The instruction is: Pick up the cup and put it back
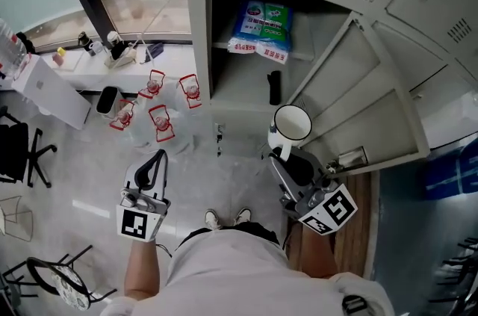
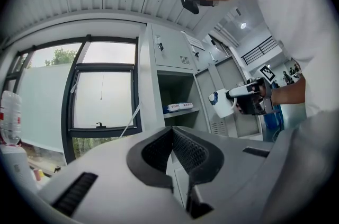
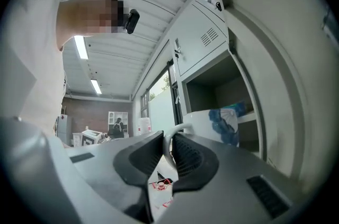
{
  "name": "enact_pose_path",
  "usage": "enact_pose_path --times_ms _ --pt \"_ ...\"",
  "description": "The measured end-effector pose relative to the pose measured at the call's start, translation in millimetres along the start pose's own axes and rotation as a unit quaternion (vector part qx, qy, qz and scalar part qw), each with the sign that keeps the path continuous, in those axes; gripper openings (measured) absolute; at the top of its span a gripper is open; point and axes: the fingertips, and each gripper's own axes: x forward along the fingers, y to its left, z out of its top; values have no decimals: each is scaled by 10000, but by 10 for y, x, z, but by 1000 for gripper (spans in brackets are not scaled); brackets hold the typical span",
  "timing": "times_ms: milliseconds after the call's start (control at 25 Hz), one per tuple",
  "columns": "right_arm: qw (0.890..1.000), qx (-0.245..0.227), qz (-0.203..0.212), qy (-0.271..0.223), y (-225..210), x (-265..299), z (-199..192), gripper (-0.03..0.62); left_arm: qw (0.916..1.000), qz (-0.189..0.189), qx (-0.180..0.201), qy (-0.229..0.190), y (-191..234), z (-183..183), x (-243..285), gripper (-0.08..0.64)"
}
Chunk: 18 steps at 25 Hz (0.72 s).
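A white cup (image 1: 292, 123) with a blue pattern hangs in front of the open locker (image 1: 239, 94), mouth towards my head. My right gripper (image 1: 283, 152) is shut on its handle; in the right gripper view the white handle (image 3: 168, 139) sits pinched between the pads and the cup (image 3: 220, 123) stands just beyond them, before the locker's shelf. My left gripper (image 1: 156, 158) is held to the left over the floor, its jaws shut with nothing between them (image 2: 172, 139). The left gripper view also shows the cup (image 2: 220, 103) in the right gripper (image 2: 248, 96).
The locker's door (image 1: 373, 101) stands swung open to the right. A blue-green packet (image 1: 261, 27) lies on the upper shelf, a black object (image 1: 275, 87) on the lower one. Several red-labelled bottles (image 1: 160, 120) stand on the floor to the left, beside a window ledge (image 1: 112, 68).
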Motion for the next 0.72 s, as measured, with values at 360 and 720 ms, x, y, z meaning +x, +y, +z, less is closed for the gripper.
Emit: enact_pose_path --times_ms 360,720 --pt "9988 23 -488 -51 77 -280 70 54 9998 49 45 -179 133 70 -103 20" --pt "9980 -72 -611 -135 44 -281 123 54 9997 4 40 -224 151 74 -107 20"
